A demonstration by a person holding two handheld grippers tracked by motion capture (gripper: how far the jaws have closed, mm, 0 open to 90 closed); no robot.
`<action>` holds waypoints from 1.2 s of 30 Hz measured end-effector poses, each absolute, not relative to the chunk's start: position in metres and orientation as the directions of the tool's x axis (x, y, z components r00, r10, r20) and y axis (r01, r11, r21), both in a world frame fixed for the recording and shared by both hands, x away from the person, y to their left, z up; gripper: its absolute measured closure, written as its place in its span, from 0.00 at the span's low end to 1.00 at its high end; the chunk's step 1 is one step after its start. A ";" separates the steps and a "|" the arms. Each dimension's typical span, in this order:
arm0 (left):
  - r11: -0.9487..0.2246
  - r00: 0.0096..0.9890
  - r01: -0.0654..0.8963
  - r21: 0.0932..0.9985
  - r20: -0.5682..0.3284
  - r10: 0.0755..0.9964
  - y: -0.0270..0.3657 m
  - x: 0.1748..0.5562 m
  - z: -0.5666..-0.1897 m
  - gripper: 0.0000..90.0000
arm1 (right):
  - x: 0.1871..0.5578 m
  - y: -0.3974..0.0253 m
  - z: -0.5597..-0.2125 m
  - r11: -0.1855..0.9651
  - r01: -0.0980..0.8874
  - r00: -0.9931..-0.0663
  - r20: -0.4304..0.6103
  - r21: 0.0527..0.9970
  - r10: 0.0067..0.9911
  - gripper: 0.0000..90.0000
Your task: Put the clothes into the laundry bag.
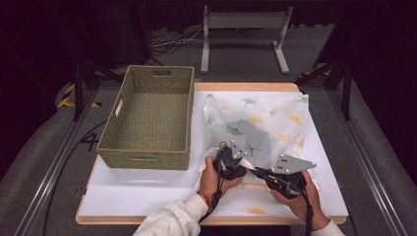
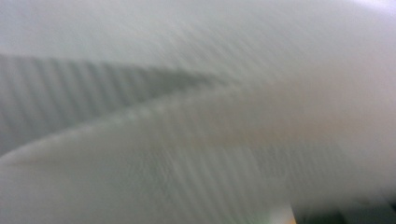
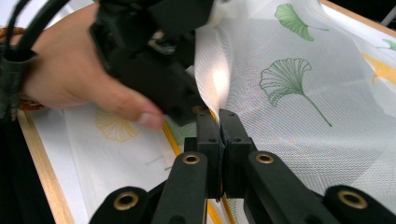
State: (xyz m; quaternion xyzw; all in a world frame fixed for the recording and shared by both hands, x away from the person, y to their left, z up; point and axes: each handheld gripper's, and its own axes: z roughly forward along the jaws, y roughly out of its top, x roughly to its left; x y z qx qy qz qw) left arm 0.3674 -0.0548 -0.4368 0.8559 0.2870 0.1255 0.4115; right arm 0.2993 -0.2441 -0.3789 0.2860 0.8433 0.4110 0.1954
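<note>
Your right gripper [image 3: 219, 122] has its two black jaws pressed together on the near edge of the sheer cloth [image 1: 260, 123], the white fabric printed with green and yellow ginkgo leaves. That pinch looks meant to anchor the hem so it can be lifted or folded without sliding. Your left gripper [image 1: 230, 162] sits just to the left of it, at the same near edge; whether its jaws are closed I cannot tell, since its own view is a blur of pale fabric pressed close to the lens. Judging by that, it is buried in the cloth or very near it.

You have the cloth bunched on the right half of the table [image 1: 142, 194], its far part raised into a loose peak while the near part lies flat. Holding two neighbouring points on one edge suggests you are gathering it for a fold. To the left stands the woven basket [image 1: 113, 147], empty and well apart from the cloth, probably where it will go.
</note>
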 end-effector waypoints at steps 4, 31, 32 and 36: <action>-0.514 0.836 0.345 0.785 -0.007 0.549 -0.042 0.355 -0.436 0.72 | 0.298 -0.244 -0.377 0.490 0.323 -0.763 -0.083 0.810 0.641 0.99; -0.412 0.651 0.508 0.757 -0.024 0.759 -0.067 0.396 -0.444 0.70 | 0.297 -0.237 -0.379 0.507 0.315 -0.765 -0.102 0.802 0.636 0.99; -0.399 0.644 0.512 0.761 -0.031 0.765 -0.066 0.397 -0.443 0.69 | 0.297 -0.238 -0.379 0.507 0.313 -0.765 -0.103 0.803 0.636 0.99; -0.386 0.645 0.521 0.761 -0.054 0.763 -0.065 0.397 -0.442 0.63 | 0.299 -0.239 -0.379 0.501 0.316 -0.765 -0.096 0.806 0.637 0.99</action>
